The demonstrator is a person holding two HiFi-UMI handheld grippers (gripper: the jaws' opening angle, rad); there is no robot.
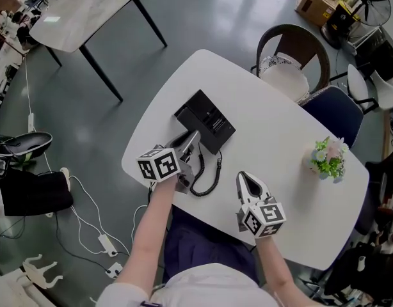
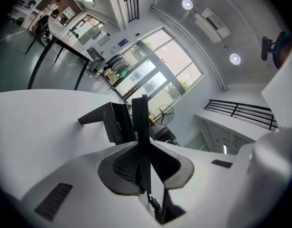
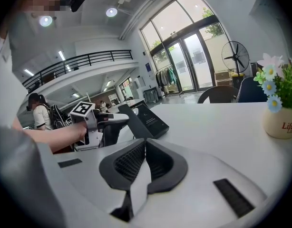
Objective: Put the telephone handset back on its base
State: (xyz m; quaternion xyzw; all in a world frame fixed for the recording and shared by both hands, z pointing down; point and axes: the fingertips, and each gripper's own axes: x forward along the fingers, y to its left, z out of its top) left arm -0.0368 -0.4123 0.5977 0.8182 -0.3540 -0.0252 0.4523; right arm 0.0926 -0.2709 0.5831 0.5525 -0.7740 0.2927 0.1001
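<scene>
While the left claw (image 1: 191, 141) is clamped on the slim black telephone handset (image 2: 141, 122), the right claw (image 1: 242, 176) rests apart from it on the white, round-cornered desk (image 1: 280, 120), its jaws brought together with nothing between them.

Seen from the left gripper view, the handset stands edge-on in the middle of the gap, gripped on both flat sides by the ribbed dark pads. It reaches up and forward past the jaw tips. A black coiled cord (image 2: 153, 205) hangs from its lower end, down between the roots of the jaws. In the head view this cord (image 1: 211, 176) curls on the desk in a loop just to the right of the left claw.

The black, wedge-shaped telephone base (image 1: 206, 121) sits on the desk directly ahead of the left claw, its sloped face turned up. The tips of the claw and the handset's far end lie right at the base's near edge. Whether the handset touches the base cannot be made out; it is not seated in the cradle.

From the right gripper view, the left claw shows off to the left, with the base just beyond it. The right claw points across the desk, well clear of both.

A small cream pot of pale artificial flowers (image 1: 328, 158) stands near the desk's right edge, far from the telephone.
</scene>
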